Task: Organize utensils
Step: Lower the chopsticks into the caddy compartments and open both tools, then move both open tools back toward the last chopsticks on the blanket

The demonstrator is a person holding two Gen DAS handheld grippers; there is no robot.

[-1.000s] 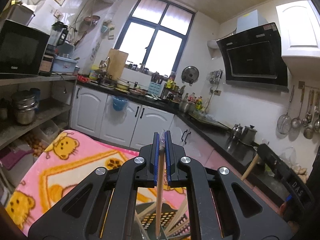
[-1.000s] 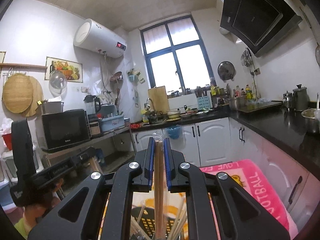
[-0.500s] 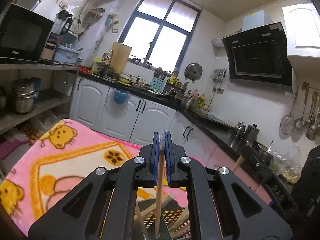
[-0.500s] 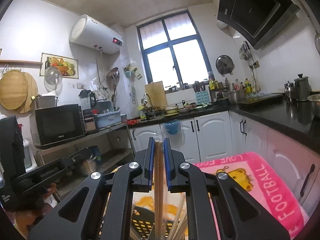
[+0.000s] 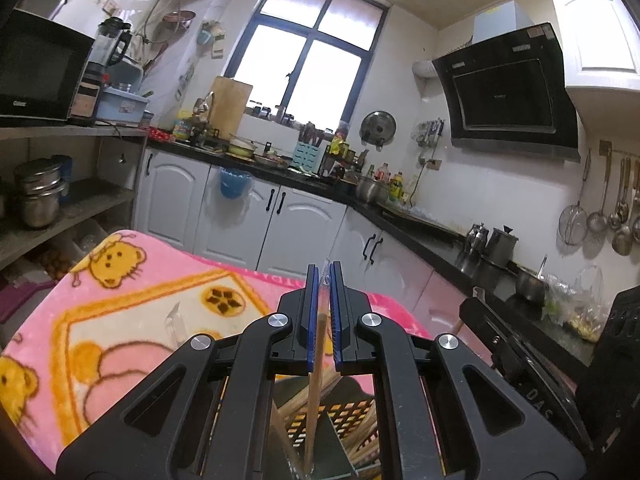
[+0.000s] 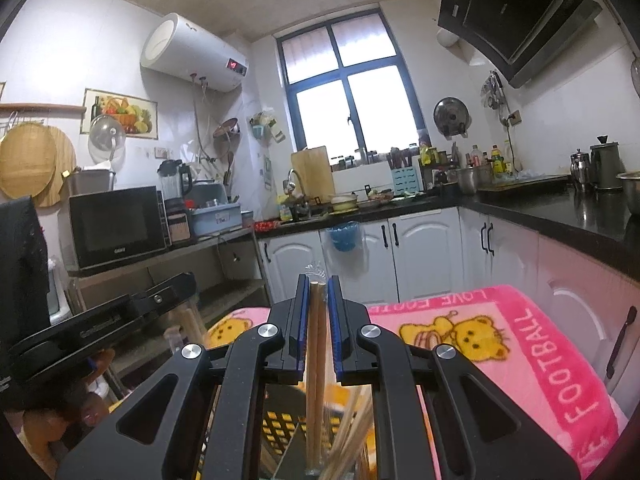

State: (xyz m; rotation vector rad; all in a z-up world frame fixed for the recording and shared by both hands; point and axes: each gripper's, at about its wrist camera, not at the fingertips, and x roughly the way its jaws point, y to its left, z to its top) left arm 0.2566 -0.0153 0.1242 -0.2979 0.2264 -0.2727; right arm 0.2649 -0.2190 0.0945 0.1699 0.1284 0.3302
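Chopsticks are the matter here: the left gripper (image 5: 324,312) has its blue-padded black fingers pinched on a single slim, round wooden chopstick (image 5: 314,392) that hangs almost upright, its lower end down in a dark perforated holder (image 5: 352,420) under the gripper. The right gripper (image 6: 318,320) likewise pinches a pair of pale wooden chopsticks (image 6: 315,380) standing side by side and upright between its pads, their lower ends reaching into the same kind of black slotted basket (image 6: 280,420), where more thin wooden sticks (image 6: 352,428) lean loosely at angles. Both holders sit on a fluffy pink blanket (image 5: 120,320) printed with yellow cartoon bears and orange borders. Around it is a small kitchen: white arched cabinet doors (image 5: 296,232) under a glossy black countertop (image 6: 560,208), a dark-framed window (image 5: 308,52), a black range hood (image 5: 508,88), a microwave (image 6: 116,224) on a rough shelf, and a white cylindrical water heater (image 6: 192,56) on the wall.
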